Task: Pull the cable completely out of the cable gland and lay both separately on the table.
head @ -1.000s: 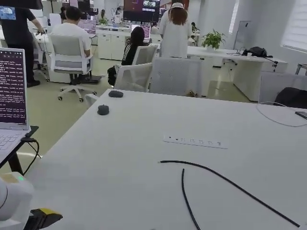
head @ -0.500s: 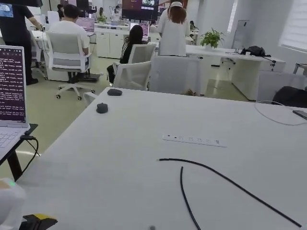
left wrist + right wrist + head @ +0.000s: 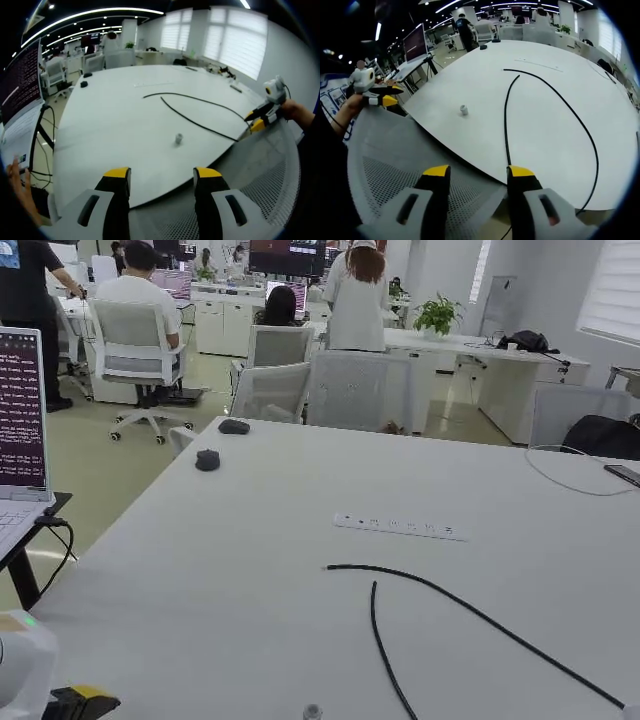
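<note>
Since the table (image 3: 250, 570) already carries the black cable (image 3: 480, 618) and the cable gland (image 3: 178, 139) apart from each other, with no strand threaded through the gland, I judge the pulling done and the step in hand to be the finish: both pieces lie separately. My next move calls for little, I think: hold both grippers clear of the work and at most check that the gland, close to the table's near edge, sits where it cannot roll off.

Counting down by size:
- **Table:** one.
- **Laptop:** one laptop (image 3: 20, 420), on a stand off the table's left side.
- **Cable:** I count two black strands, each with a free end toward the middle of the table and each running to the near edge. I cannot tell whether they are one cable looped below the edge or two.
- **Power strip:** one white power strip (image 3: 400, 527), lying beyond the strands.
- **Grippers:** two. The left gripper (image 3: 162, 174) hangs off the near edge over a mesh chair back (image 3: 395, 170), its yellow-tipped jaws spread wide with nothing between them. The right gripper (image 3: 479, 171) is likewise spread wide and empty over the same mesh.
- **Mice:** two computer mice (image 3: 207, 460) sit at the table's far left, the farther mouse (image 3: 234, 426) just behind the nearer.
- **Gland:** one, small and grey, near the shorter strand without touching it
</note>
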`<action>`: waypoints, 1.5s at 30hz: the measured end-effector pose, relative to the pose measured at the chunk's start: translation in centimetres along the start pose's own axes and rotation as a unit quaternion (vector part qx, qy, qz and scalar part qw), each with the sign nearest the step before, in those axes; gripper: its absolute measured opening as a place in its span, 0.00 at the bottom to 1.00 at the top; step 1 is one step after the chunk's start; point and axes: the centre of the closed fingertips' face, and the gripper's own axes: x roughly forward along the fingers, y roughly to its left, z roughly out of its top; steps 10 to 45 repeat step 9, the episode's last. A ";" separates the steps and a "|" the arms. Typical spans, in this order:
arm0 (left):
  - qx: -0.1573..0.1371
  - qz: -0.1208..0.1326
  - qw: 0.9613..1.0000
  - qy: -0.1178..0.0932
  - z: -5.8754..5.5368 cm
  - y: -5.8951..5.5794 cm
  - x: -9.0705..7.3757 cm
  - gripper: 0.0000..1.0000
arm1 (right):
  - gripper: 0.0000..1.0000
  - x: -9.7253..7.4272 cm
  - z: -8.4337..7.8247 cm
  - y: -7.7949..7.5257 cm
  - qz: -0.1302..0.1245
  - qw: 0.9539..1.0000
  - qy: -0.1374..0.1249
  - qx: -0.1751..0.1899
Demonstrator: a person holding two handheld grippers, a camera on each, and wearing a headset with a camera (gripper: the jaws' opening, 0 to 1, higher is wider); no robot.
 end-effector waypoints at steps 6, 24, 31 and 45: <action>0.001 -0.001 1.000 0.004 -0.1 0.0 0.1 0.50 | 0.47 0.4 -0.3 0.1 0.004 1.000 0.009 -0.003; 0.004 -0.002 1.000 0.008 -0.3 -0.2 0.2 0.50 | 0.48 0.5 -0.6 0.3 0.006 1.000 0.017 -0.006; 0.004 -0.002 1.000 0.008 -0.3 -0.2 0.2 0.50 | 0.48 0.5 -0.6 0.3 0.006 1.000 0.017 -0.006; 0.004 -0.002 1.000 0.008 -0.3 -0.2 0.2 0.50 | 0.48 0.5 -0.6 0.3 0.006 1.000 0.017 -0.006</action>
